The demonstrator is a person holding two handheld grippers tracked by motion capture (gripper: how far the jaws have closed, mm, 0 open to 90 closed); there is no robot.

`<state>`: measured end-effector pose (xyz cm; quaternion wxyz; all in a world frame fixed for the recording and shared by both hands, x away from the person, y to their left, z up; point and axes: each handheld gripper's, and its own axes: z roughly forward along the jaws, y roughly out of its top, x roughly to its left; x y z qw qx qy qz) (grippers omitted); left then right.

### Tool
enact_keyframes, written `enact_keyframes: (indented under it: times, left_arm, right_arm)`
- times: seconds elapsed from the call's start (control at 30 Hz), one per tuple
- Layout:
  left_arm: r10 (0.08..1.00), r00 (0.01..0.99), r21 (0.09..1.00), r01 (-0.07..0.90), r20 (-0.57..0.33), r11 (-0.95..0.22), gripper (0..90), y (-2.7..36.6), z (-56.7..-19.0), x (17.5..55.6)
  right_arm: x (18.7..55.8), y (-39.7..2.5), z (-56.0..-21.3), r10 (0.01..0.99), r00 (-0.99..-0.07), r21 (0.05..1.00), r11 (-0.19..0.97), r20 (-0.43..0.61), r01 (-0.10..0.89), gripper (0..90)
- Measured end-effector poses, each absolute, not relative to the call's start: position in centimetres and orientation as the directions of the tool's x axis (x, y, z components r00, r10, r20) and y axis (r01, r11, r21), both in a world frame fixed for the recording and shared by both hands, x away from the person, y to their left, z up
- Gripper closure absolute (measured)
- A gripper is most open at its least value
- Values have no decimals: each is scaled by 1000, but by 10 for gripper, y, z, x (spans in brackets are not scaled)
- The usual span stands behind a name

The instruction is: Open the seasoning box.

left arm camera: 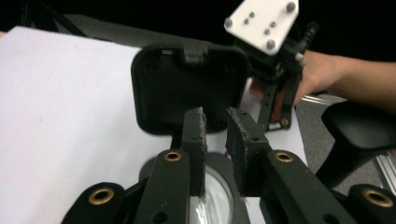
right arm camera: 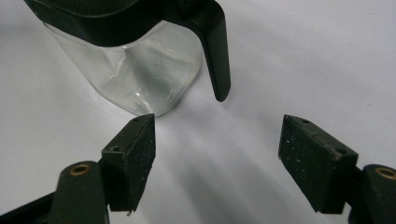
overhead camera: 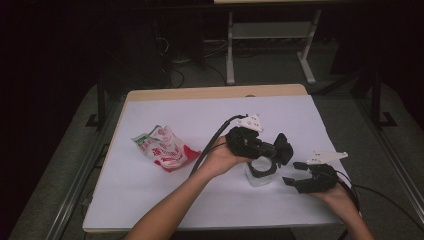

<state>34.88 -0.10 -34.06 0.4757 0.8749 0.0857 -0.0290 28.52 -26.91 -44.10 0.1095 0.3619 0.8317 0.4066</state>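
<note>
A small clear container [overhead camera: 259, 178] with a black rim stands on the white table sheet [overhead camera: 200, 115], right of centre. Its black lid [overhead camera: 285, 148] is flipped up and open. My left gripper [overhead camera: 277, 150] reaches over the container from the left, tips against the lid. In the left gripper view the gripper [left arm camera: 215, 135] has its jaws a narrow gap apart with nothing between them; the lid [left arm camera: 187, 88] stands just beyond and the clear container [left arm camera: 215, 196] lies below. My right gripper [overhead camera: 294, 173] hovers open to the container's right. The right gripper view shows this gripper [right arm camera: 219, 133] wide open near the container [right arm camera: 140, 70].
A crumpled red, white and green snack bag [overhead camera: 162, 148] lies on the left part of the sheet. The table's right edge [overhead camera: 325, 135] is close to the right gripper. White desk legs [overhead camera: 230, 50] and cables stand on the floor beyond the table.
</note>
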Motion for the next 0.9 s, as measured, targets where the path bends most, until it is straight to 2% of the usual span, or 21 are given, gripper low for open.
enact_keyframes:
  times: [0.4, 0.9]
  left_arm:
    - [165, 970, 826, 238, -178, -511, 649, 39, -345, 331]
    - [252, 945, 812, 311, -208, -494, 620, 88, -364, 314]
  right_arm:
    - [284, -268, -439, 689, -716, 762, 404, 110, 506, 270]
    - [283, -271, -437, 687, -718, 764, 402, 113, 505, 270]
